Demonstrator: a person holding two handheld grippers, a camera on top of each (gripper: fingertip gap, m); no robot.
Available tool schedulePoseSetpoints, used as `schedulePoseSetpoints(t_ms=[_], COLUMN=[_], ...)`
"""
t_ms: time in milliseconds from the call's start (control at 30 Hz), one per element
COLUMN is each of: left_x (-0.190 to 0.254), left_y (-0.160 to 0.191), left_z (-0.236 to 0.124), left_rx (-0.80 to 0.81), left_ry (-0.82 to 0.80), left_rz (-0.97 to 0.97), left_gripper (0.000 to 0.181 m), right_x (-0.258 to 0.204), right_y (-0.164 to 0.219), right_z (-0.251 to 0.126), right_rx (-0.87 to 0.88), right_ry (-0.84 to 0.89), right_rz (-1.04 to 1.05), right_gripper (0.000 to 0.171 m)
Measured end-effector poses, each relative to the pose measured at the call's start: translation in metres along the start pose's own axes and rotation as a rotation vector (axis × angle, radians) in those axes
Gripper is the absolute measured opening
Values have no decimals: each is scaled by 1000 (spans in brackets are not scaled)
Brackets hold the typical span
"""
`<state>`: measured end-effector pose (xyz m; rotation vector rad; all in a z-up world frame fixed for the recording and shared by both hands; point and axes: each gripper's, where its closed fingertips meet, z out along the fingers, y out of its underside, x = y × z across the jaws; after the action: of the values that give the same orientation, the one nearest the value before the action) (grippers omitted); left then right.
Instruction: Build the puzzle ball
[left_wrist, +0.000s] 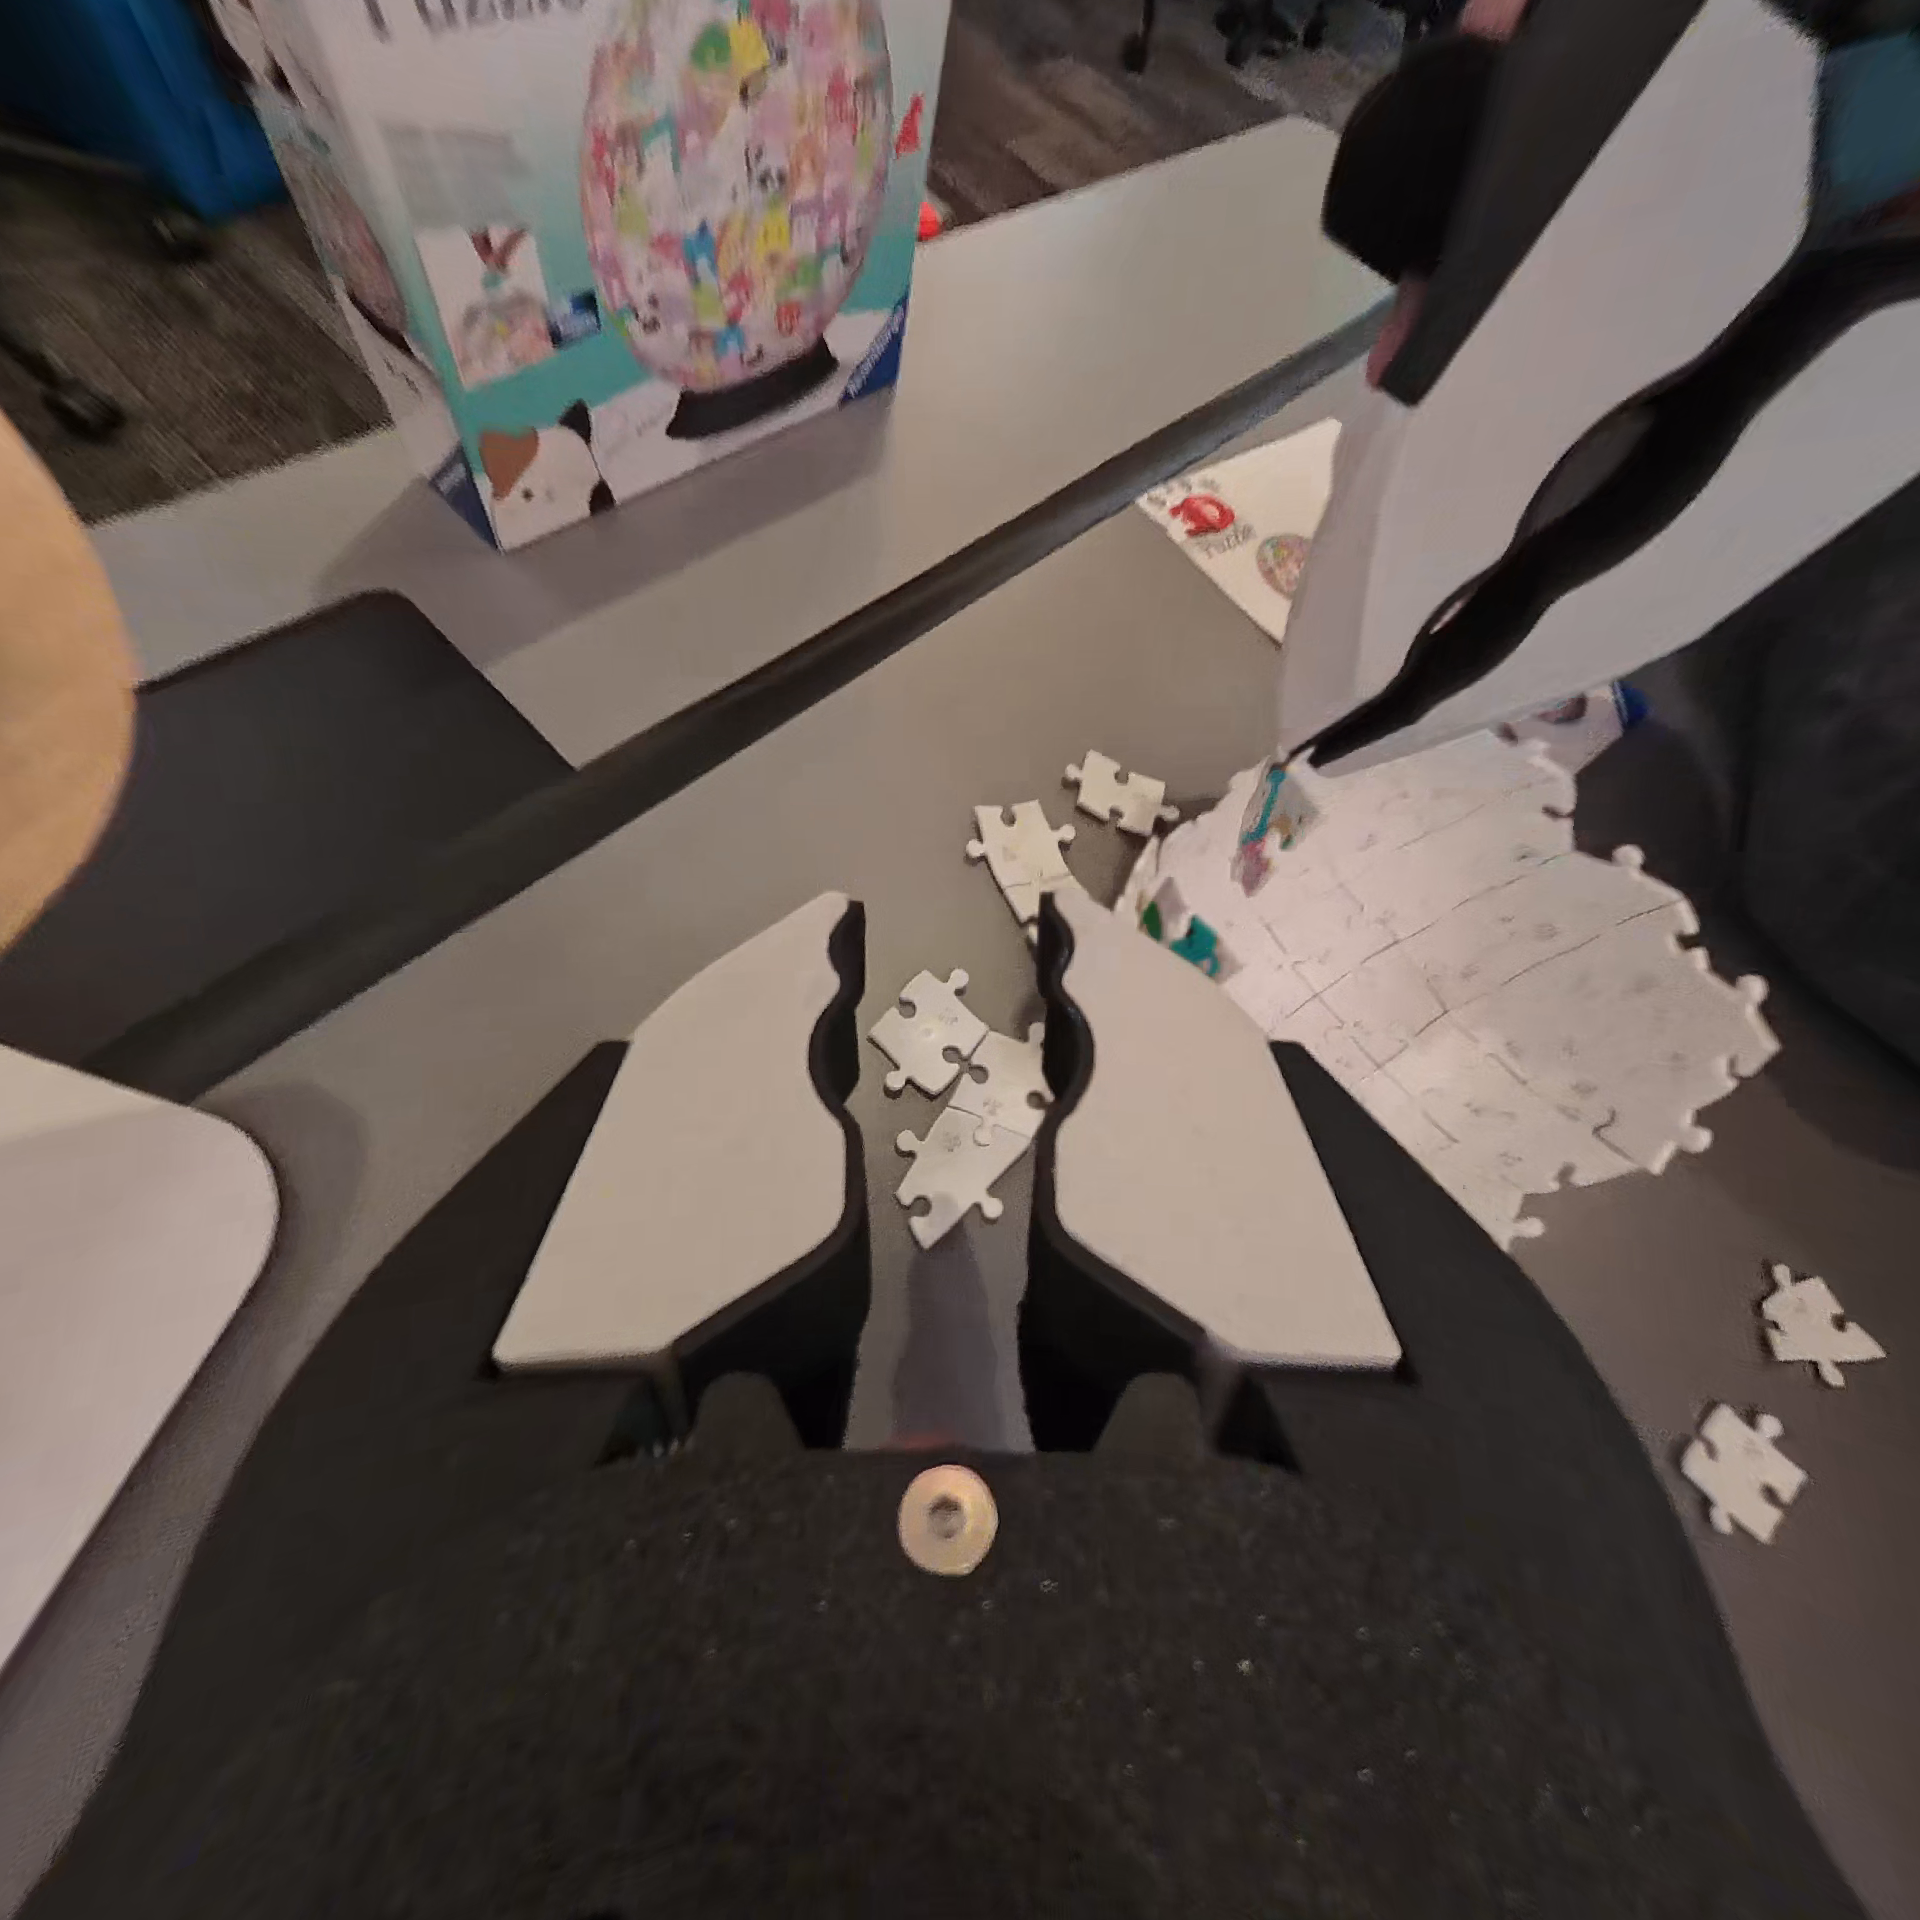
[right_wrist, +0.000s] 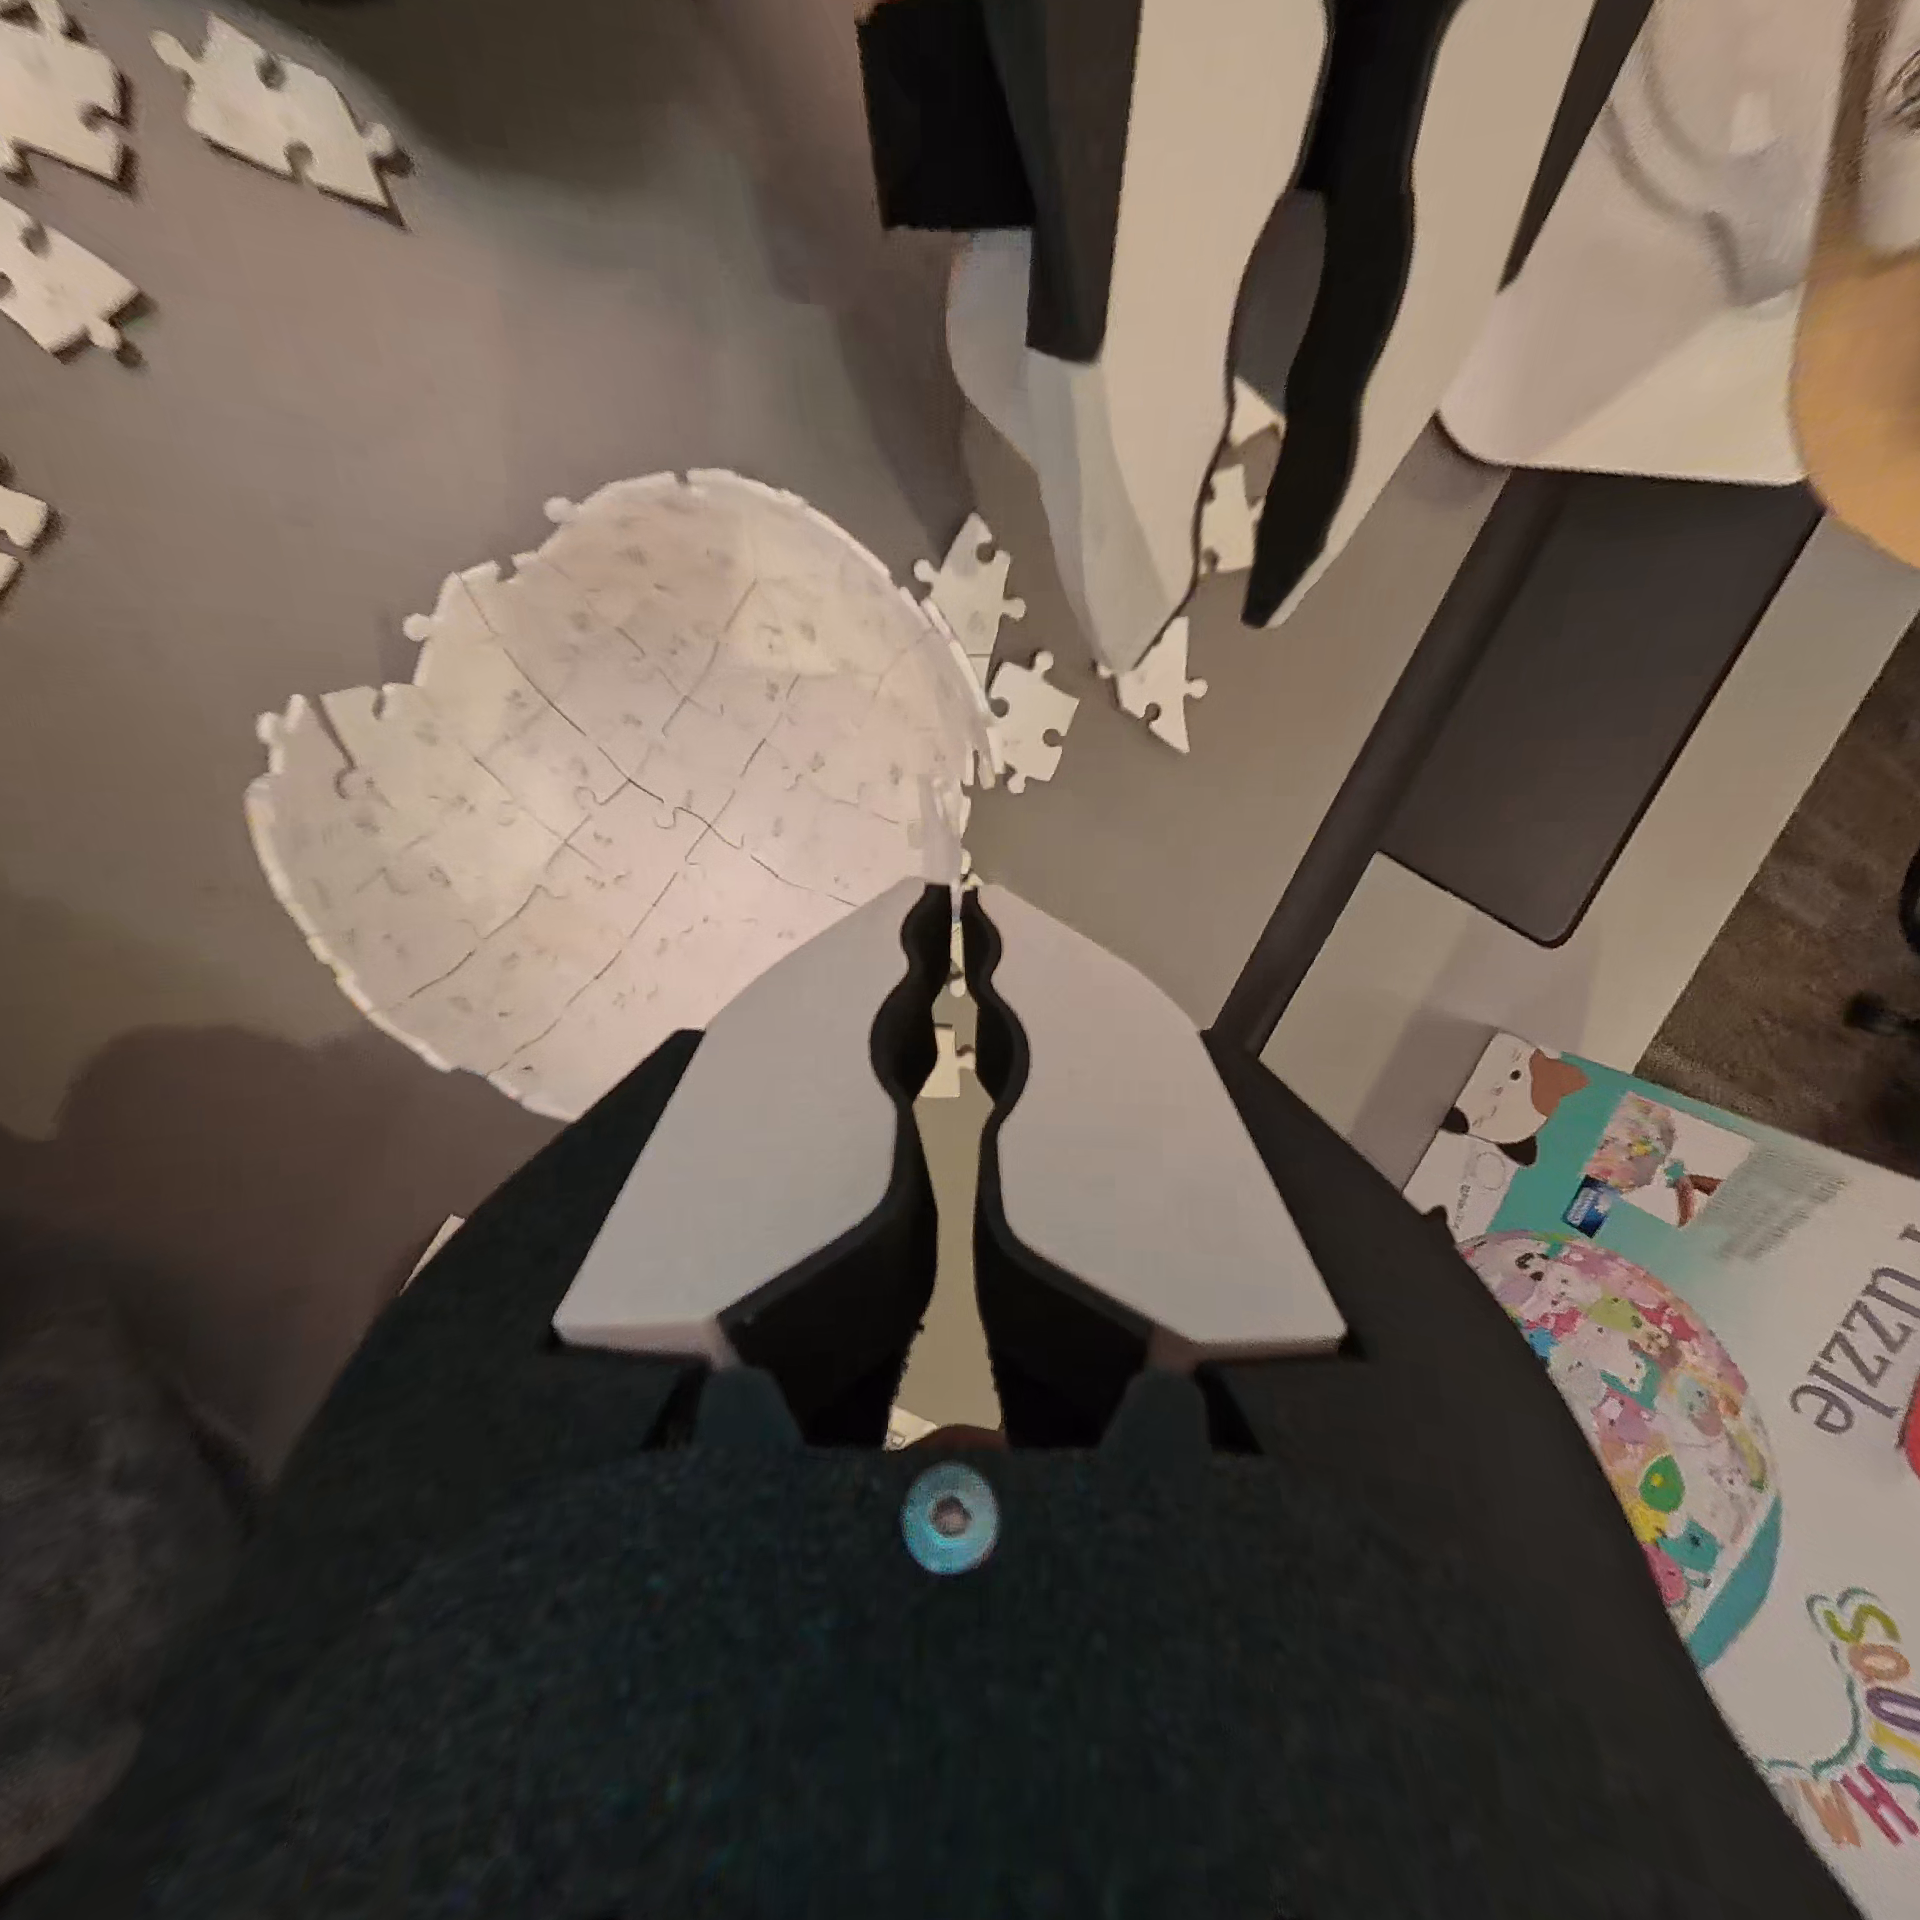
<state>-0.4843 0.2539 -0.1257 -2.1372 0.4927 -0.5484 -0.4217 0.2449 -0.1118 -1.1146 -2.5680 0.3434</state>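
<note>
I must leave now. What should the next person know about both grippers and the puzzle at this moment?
Right gripper: shut on the rim of the half-built puzzle shell, which lies on the grey table with its white inside up.
Left gripper: open, holding nothing, hovering over a few loose pieces.
More loose pieces lie scattered around the shell; the puzzle box stands behind.
Done: roughly a half shell joined.
Left: pick up the loose pieces, fit them on the rim, close the ball.
</note>
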Motion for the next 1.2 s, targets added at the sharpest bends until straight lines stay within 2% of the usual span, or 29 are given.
schedulePoseSetpoints(t_ms=[100,167,233,400,600,667,867,1100,1200], left_x=[8,15,22,41,47,49,47,41,40], left_y=[0,-7,-14,-12,1,2,-2,-7,-3], left_z=[4,-3,-10,-10,3,2,-8,-18,-14], left_rx=[1,32,47,-29,-199,-216,-191,-102,-125], left_ry=[82,105,105,27,-160,-174,-147,5,-11], left_rz=[-23,-18,6,140,321,343,314,131,149], left_gripper=[33,42,43,47,44,37,38,39,39], right_x=[0,-2,-1,-2,4,6,4,6,6], right_y=[0,-2,0,4,5,4,-1,3,3], right_z=[10,15,19,19,13,13,22,26,27], right_rx=[-27,-23,-32,17,98,97,104,90,91], right_ry=[-3,-18,-12,-11,45,51,29,34,36], right_rz=[8,6,11,43,67,74,79,79,79], right_gripper=[2,2,2,2,2,2,2,2,2])
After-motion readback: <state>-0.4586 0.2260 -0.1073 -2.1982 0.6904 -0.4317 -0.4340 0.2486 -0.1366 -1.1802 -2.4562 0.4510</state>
